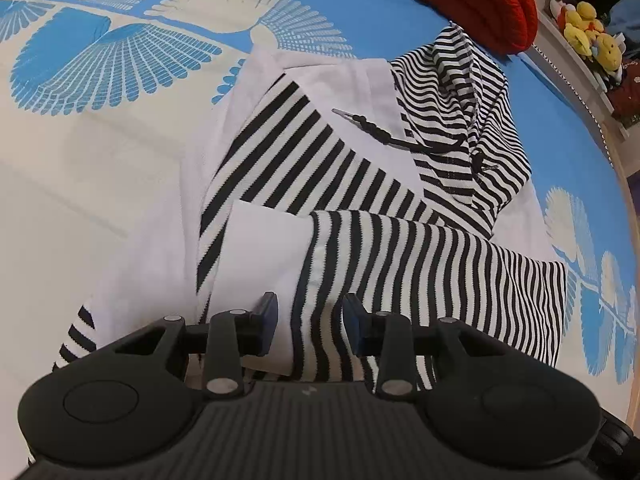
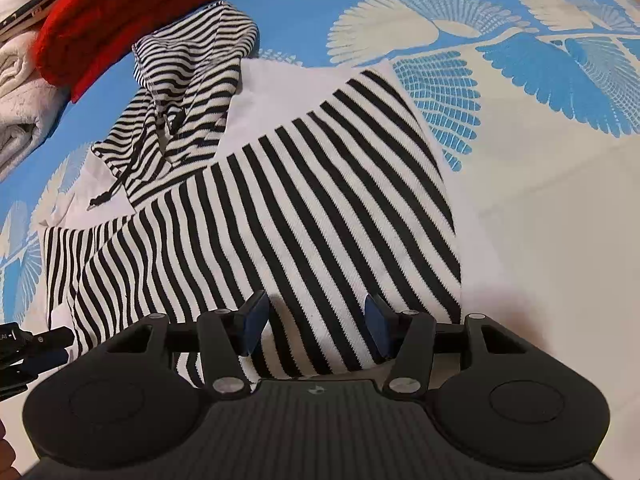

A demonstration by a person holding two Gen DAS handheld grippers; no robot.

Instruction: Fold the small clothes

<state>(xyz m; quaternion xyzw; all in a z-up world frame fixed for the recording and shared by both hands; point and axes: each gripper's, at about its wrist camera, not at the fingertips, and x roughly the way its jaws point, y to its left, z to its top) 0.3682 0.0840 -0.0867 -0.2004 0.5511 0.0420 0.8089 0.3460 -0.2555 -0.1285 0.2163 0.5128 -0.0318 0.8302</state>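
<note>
Striped hoodie (image 1: 304,168) lies on the blue-and-cream patterned bedspread (image 1: 100,168), partway through folding by the look of it. Both sleeves appear already brought across the white body; one narrow-striped sleeve (image 1: 420,264) crosses near the hem, a wide-striped one sits above it. Hood (image 1: 460,92) is bunched and unflattened at the far end, drawstring (image 1: 380,130) trailing over the white panel. Judgement: the hem-to-collar fold and tidying of the hood remain.

Left gripper (image 1: 310,324): jaws apart, nothing clamped, hovering over the near edge, with the narrow-striped sleeve running between and just under the fingertips. Right gripper (image 2: 316,328): jaws apart, empty, poised over the wide-striped fabric at the near hem. Contact with the cloth I cannot tell.

Red knit garment (image 2: 132,12) and folded white towel (image 2: 20,92) sit beyond the hood, apart from the work.
</note>
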